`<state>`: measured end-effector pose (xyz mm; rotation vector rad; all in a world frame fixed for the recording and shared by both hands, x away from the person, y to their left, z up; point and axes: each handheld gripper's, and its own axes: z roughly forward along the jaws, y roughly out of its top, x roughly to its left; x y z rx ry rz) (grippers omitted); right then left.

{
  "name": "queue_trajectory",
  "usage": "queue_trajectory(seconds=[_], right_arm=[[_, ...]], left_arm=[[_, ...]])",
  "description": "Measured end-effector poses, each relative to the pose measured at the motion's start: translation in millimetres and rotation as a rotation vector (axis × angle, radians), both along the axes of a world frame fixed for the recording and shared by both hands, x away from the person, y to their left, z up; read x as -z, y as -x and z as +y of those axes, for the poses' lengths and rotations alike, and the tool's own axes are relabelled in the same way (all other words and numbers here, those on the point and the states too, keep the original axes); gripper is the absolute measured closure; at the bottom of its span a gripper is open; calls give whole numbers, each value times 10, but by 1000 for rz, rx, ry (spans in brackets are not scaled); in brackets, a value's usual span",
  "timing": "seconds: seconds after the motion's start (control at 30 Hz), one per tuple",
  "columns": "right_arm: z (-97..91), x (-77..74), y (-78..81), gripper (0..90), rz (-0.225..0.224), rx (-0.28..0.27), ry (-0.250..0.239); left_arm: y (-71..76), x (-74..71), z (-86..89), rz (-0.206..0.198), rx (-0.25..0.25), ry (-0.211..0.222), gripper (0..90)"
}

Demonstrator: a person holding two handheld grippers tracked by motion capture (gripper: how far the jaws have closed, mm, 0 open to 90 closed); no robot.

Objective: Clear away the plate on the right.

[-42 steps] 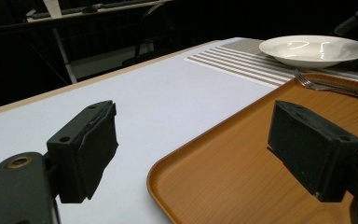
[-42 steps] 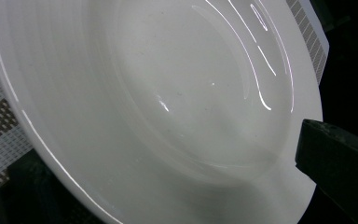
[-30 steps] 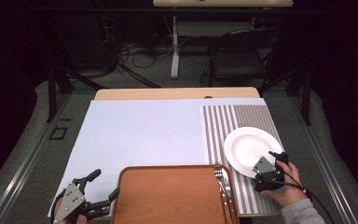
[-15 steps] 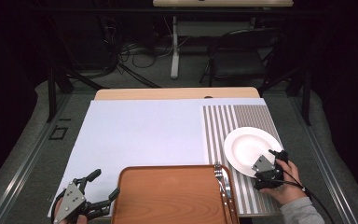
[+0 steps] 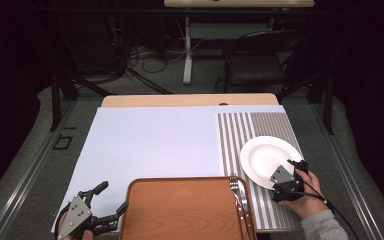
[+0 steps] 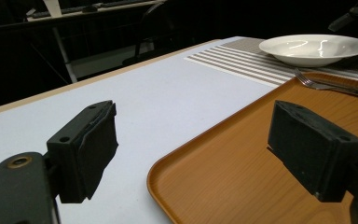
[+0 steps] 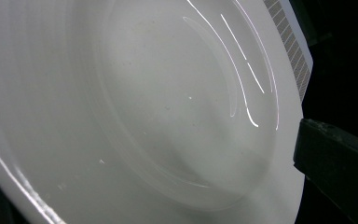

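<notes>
Plate point(image 5: 267, 160) sits on the striped mat point(image 5: 240, 135) at the right side of the table, white and shallow, its near edge under my right gripper point(image 5: 286, 181). From above I see that gripper at the plate's near rim, my right hand point(image 5: 305, 192) wrapped around it just behind. In the right gripper view the plate's inside comes up very close, with one black jaw at the rim on the right; I cannot tell from these pictures whether the jaws are pinched on the rim or merely around it.

My left gripper point(image 5: 102, 205) is low at the near left corner of the white sheet point(image 5: 155, 145), just beside the tray's left edge. Its jaws stand well apart with nothing between them: in the left gripper view one pad hangs over the white sheet and the other over the tray point(image 6: 242, 154).

That tray is wooden, orange-brown, at the near middle of the table, lying partly on the sheet and with its right edge over the mat. A fork point(image 5: 238, 192) lies along the tray's right side, tines pointing away from me, close to the plate but not touching it as far as I can see. Past the table's far edge the floor is dark, with cables and a chair point(image 5: 260, 65).
</notes>
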<state>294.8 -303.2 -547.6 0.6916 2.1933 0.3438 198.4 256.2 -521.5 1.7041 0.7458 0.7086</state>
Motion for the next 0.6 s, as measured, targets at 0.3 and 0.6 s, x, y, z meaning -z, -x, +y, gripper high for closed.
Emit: queue_trajectory(seconds=[0.3,0.6], right_arm=[[14,-148,-32,129,22,-32,-23],[23,-262,-69,258,90,-67,-14]], left_arm=[[1,-1,2,0,2,1,152],[0,-1,2,0,1,2,152]])
